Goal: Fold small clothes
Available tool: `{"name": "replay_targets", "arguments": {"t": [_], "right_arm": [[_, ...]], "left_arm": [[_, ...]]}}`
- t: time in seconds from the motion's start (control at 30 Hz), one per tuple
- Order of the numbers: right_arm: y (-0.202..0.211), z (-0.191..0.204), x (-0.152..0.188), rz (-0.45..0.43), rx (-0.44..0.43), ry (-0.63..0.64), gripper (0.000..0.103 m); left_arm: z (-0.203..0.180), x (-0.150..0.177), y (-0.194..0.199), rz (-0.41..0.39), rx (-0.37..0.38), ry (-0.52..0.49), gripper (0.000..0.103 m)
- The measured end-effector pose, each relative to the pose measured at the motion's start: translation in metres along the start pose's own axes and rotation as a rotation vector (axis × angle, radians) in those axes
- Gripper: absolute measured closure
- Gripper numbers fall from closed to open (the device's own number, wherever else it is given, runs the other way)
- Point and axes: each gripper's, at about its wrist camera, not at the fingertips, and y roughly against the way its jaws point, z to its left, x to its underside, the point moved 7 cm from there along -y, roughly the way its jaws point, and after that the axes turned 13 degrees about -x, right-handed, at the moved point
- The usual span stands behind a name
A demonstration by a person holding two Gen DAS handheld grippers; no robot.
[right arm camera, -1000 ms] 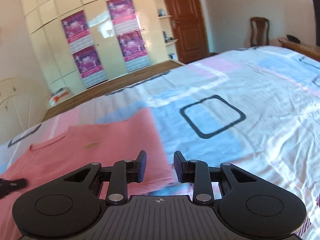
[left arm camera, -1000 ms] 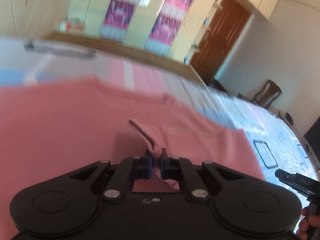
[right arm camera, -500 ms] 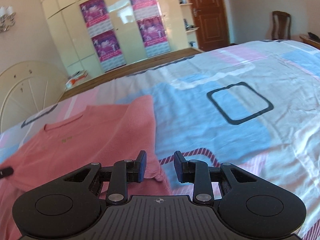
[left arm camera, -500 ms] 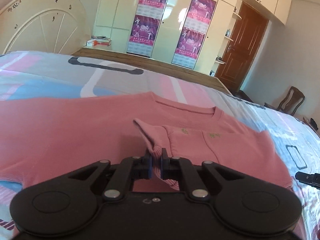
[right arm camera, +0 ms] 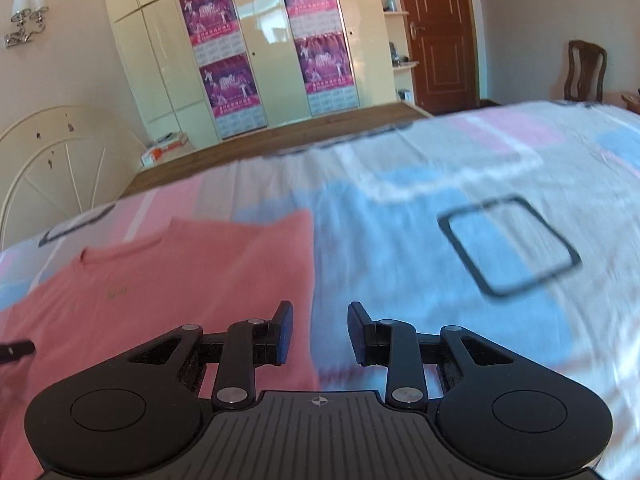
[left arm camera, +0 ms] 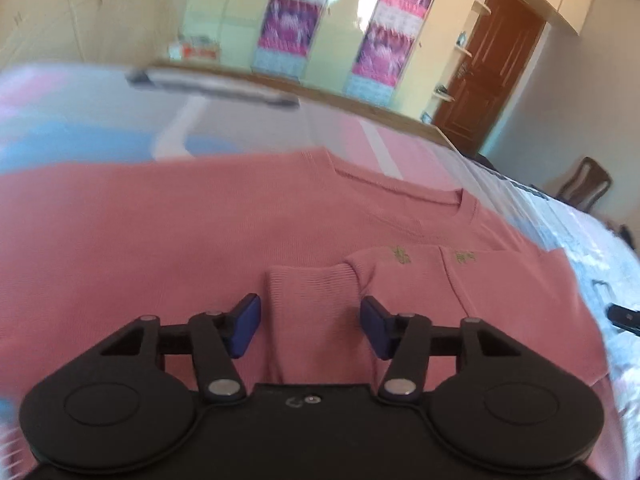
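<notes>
A pink long-sleeved top [left arm camera: 168, 232] lies flat on the bed, neckline away from me. One sleeve is folded over its front, the ribbed cuff [left arm camera: 310, 292] lying between the fingers of my left gripper [left arm camera: 311, 326], which is open and just above it. The top also shows in the right wrist view [right arm camera: 180, 280]. My right gripper [right arm camera: 319, 334] is open and empty, over the top's right side edge where it meets the bedsheet. The right gripper's tip shows in the left wrist view [left arm camera: 624, 314].
The bed has a sheet [right arm camera: 440, 208] with pink, blue and white blocks and black square outlines. A wooden footboard [right arm camera: 280, 140] runs behind it. Beyond are cream wardrobes with purple posters [right arm camera: 228, 84], a brown door [right arm camera: 440, 36] and a wooden chair [right arm camera: 584, 68].
My left gripper has opened and let go of the sleeve cuff, which now lies flat on the top. My right gripper has shifted a little along the top's right edge, still open.
</notes>
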Motion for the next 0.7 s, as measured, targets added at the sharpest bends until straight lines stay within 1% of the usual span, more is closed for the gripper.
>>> {"name": "replay_targets", "arguments": {"t": [0.03,0.07,0.1,0.13,0.17,0.2,0.27,0.3,0.37,0.4,0.43,0.47,0.5,0.57,0.6,0.63,0.67,0.7], "right_arm": [[-0.007,-0.001,-0.006,-0.001,-0.002,0.004,0.072],[-0.013,-0.002,-0.011,-0.003,-0.008,0.009,0.072],[-0.02,-0.002,-0.015,0.001,-0.012,0.016,0.085],[-0.026,-0.002,-0.018,0.01,-0.015,0.024,0.094],[-0.031,-0.001,-0.021,0.015,-0.022,0.032,0.101],[-0.035,0.0,-0.024,0.014,-0.028,0.041,0.101],[-0.047,0.005,-0.028,0.021,-0.053,0.073,0.102],[-0.055,0.007,-0.028,0.033,-0.057,0.093,0.102],[-0.076,0.005,-0.026,0.073,-0.038,0.129,0.102],[-0.09,-0.002,-0.022,0.12,-0.011,0.129,0.103],[-0.097,-0.009,-0.021,0.123,0.0,0.126,0.103],[-0.098,-0.012,-0.024,0.118,-0.002,0.122,0.103],[-0.098,-0.014,-0.028,0.124,-0.002,0.115,0.103],[-0.092,-0.013,-0.04,0.095,-0.001,0.124,0.103],[-0.089,-0.011,-0.046,0.076,-0.017,0.134,0.103],[-0.09,-0.01,-0.05,0.067,-0.032,0.143,0.103],[-0.096,-0.008,-0.052,0.076,-0.036,0.154,0.103],[-0.104,-0.009,-0.051,0.104,-0.028,0.163,0.103]], "left_arm": [[-0.002,-0.003,-0.004,-0.013,0.019,-0.003,0.071],[-0.003,-0.006,-0.005,-0.018,0.03,0.001,0.097],[0.0,-0.01,0.001,-0.06,0.017,0.034,0.097],[0.002,-0.012,0.009,-0.103,0.012,0.049,0.097],[0.003,-0.012,0.014,-0.124,-0.01,0.044,0.097],[0.004,-0.009,0.016,-0.129,-0.027,0.029,0.097],[0.005,0.002,0.009,-0.095,-0.054,-0.004,0.097],[0.007,0.009,0.004,-0.074,-0.063,-0.007,0.096],[0.01,0.011,0.004,-0.083,-0.055,0.012,0.096],[0.01,0.01,0.005,-0.082,-0.061,0.011,0.094],[0.009,0.009,0.005,-0.078,-0.073,0.007,0.091],[0.011,0.007,0.006,-0.072,-0.086,0.01,0.085],[0.014,0.004,0.01,-0.08,-0.111,0.02,0.08],[0.02,-0.004,0.025,-0.142,-0.165,0.014,0.082],[0.018,-0.007,0.031,-0.162,-0.165,0.009,0.08],[0.013,-0.01,0.034,-0.17,-0.141,0.005,0.08],[0.003,-0.011,0.034,-0.168,-0.115,-0.021,0.08],[-0.007,-0.011,0.032,-0.165,-0.104,-0.06,0.078]]}}
